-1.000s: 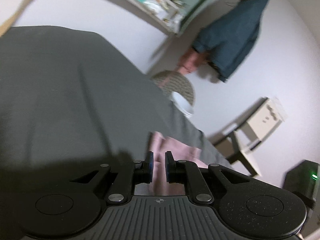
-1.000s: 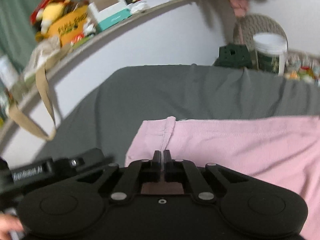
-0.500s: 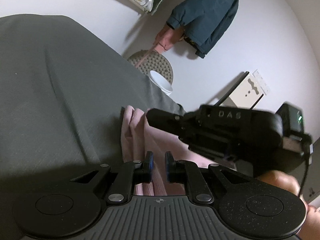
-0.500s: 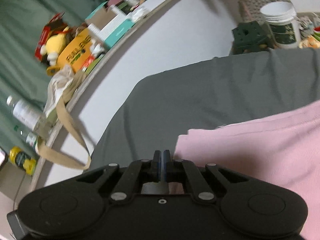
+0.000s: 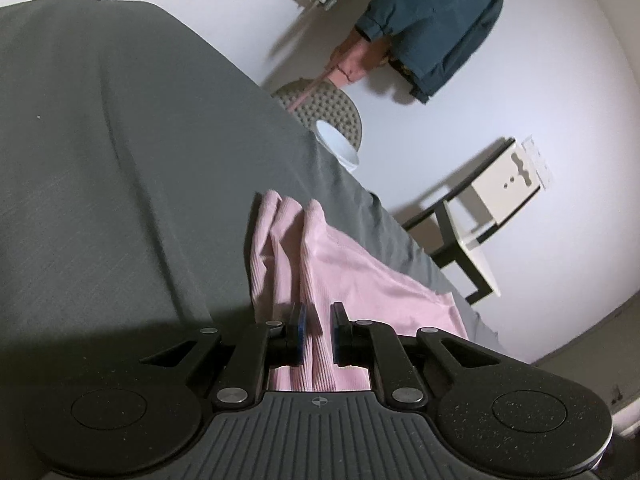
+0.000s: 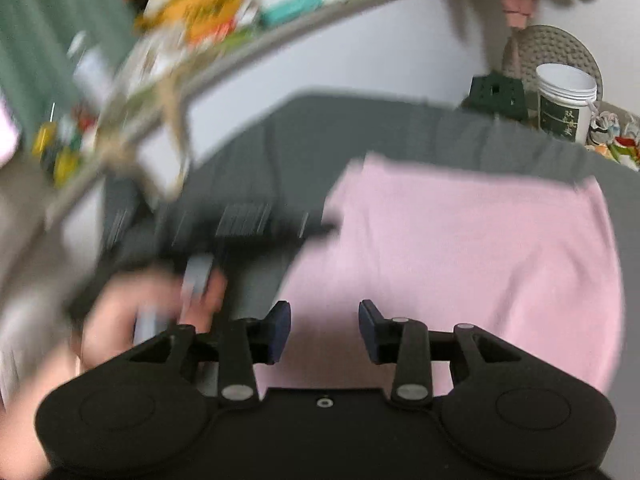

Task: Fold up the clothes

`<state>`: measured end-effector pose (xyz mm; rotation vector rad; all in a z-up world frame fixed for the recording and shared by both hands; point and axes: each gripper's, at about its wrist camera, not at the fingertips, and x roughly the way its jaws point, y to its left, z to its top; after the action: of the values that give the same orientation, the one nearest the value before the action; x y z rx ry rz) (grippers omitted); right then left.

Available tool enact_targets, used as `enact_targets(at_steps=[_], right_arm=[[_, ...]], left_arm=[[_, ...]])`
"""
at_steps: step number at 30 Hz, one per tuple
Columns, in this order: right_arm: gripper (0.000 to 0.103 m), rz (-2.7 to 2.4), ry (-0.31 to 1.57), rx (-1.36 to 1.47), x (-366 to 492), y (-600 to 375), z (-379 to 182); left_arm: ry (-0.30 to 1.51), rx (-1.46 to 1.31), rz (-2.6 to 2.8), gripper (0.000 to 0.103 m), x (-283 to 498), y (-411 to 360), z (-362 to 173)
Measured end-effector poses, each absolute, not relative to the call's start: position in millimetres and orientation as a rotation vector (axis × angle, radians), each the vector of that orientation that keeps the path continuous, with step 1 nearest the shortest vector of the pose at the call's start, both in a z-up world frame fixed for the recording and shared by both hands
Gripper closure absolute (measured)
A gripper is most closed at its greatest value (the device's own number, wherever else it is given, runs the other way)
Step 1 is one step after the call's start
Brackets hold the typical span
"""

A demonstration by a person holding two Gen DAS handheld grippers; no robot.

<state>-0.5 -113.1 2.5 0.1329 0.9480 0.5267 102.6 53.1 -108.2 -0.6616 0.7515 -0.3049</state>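
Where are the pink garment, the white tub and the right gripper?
pink garment (image 6: 472, 248), right wrist view, on its flat middle.
white tub (image 6: 564, 100), right wrist view, on its dark label.
right gripper (image 6: 324, 326), right wrist view, midway between its open fingertips.

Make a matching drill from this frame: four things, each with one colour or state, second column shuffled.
Things:
1. left tool
2. right tool
3. garment
4. bed cover

States:
A. grey, spread under everything
B. fingers wide apart, nothing between them
C. pink, lying on the cover
D. narrow gap, a fold of cloth running between the fingers

Pairs: 1-D, 2-B, 3-C, 4-A

The right wrist view is motion-blurred, but the gap between its fingers is plain.
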Motion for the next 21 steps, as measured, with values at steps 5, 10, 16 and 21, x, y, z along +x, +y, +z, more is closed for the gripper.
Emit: enact_targets(at_steps=[5, 10, 16, 21], right_arm=[[0.065, 0.622, 1.067, -0.069, -91, -74, -4], [0.062, 0.665, 1.056, -0.242, -148, -31, -10], [0.047, 0.725, 0.957, -0.485, -183, -3, -19], [0.047, 0.779, 0.983, -0.527, -197, 6, -27]], left_arm=[[0.781, -0.597, -0.302, 0.072, 100, 42, -105], [0.732, -0.525, -0.277, 0.051, 91, 38, -96], [0.695, -0.407, -0.224, 0.051, 89, 41, -97], [0.692, -0.376, -0.205, 0.051, 85, 46, -87]])
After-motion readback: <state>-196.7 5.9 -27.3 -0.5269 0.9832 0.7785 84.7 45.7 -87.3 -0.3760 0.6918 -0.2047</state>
